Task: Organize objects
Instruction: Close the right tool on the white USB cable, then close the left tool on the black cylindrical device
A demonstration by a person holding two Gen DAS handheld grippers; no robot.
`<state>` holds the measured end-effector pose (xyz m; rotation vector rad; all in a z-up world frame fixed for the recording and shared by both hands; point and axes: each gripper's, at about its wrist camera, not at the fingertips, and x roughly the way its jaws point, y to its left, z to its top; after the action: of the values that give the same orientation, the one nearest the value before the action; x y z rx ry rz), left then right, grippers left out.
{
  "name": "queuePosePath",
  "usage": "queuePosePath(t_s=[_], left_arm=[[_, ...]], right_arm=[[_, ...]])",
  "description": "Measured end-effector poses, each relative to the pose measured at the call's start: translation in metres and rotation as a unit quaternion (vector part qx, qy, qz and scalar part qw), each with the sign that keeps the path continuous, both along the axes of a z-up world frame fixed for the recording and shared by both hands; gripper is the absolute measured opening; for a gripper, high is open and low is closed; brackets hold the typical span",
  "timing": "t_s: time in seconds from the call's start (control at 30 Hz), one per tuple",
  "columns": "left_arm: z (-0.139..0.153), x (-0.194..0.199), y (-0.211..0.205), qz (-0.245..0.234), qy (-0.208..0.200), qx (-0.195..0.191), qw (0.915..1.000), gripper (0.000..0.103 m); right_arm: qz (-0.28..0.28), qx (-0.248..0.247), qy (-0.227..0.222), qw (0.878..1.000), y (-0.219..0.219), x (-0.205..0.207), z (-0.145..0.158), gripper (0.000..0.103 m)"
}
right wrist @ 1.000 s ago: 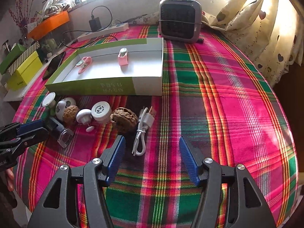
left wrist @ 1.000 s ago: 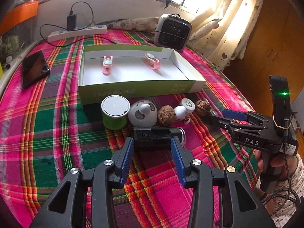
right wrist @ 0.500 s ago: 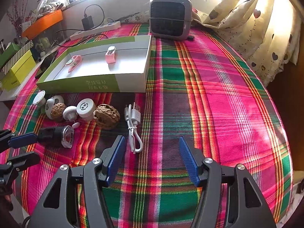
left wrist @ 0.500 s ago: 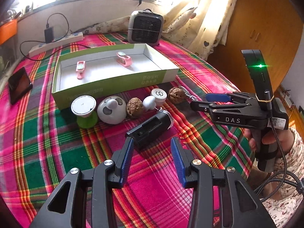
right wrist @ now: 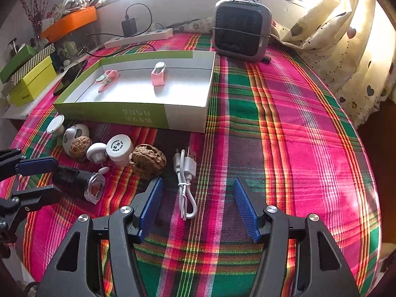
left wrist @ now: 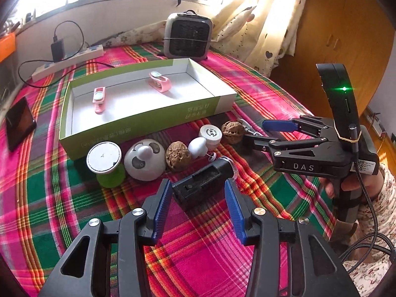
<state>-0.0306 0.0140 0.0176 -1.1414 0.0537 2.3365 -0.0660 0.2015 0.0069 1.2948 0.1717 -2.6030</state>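
Observation:
A black flashlight-like object with a clear tip (left wrist: 205,183) lies on the plaid cloth between the fingertips of my left gripper (left wrist: 198,185). The jaws are opening, and a gap shows beside the right pad (left wrist: 234,210). The right wrist view shows the same left gripper (right wrist: 57,178) around that object (right wrist: 76,180). My right gripper (right wrist: 197,183) stands open over a white USB cable (right wrist: 185,180) without touching it, and also shows in the left wrist view (left wrist: 257,132). A green and white box (left wrist: 138,126) holds two pink clips (left wrist: 99,96) (left wrist: 159,81).
In front of the box stands a row: a green spool (left wrist: 105,158), a white round toy (left wrist: 144,159), two walnuts (left wrist: 178,156) (left wrist: 232,128), a white cap (left wrist: 210,133). A small heater (left wrist: 188,37), a power strip (left wrist: 66,61) and a phone (left wrist: 19,123) lie farther off.
The black object has swung from lying crosswise to pointing away at a slant. My left gripper's jaws have widened around it. The right gripper has stayed open over the cable.

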Motion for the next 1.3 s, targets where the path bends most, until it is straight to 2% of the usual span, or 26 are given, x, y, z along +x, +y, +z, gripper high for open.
queuePosePath(t_s=[0.27,0.37,0.53,0.9,1.07,1.3], left_arm=[[-0.004,-0.004,0.008,-0.012,-0.003,-0.014,0.9998,0.044],[-0.006,0.000,0.012,-0.028,-0.013,-0.012,0.9995,0.044],[-0.005,0.008,0.024,-0.059,-0.007,-0.025,0.9979,0.044],[-0.004,-0.001,0.033,-0.073,-0.010,-0.031,0.9968,0.044],[-0.005,-0.004,0.041,-0.082,-0.012,-0.036,0.9959,0.044],[-0.008,-0.006,0.055,-0.104,-0.014,-0.056,0.9929,0.044]], right_arm=[[0.003,-0.003,0.004,1.000,0.001,-0.005,0.000,0.060],[0.007,-0.003,0.007,1.000,0.002,-0.003,-0.001,0.060],[0.010,-0.005,0.010,1.000,0.003,-0.003,0.000,0.059],[0.020,-0.005,0.016,1.000,0.005,-0.001,0.002,0.027],[0.024,-0.003,0.016,1.000,0.006,0.001,0.002,0.017],[0.024,-0.002,0.014,1.000,0.011,0.006,0.002,0.017]])
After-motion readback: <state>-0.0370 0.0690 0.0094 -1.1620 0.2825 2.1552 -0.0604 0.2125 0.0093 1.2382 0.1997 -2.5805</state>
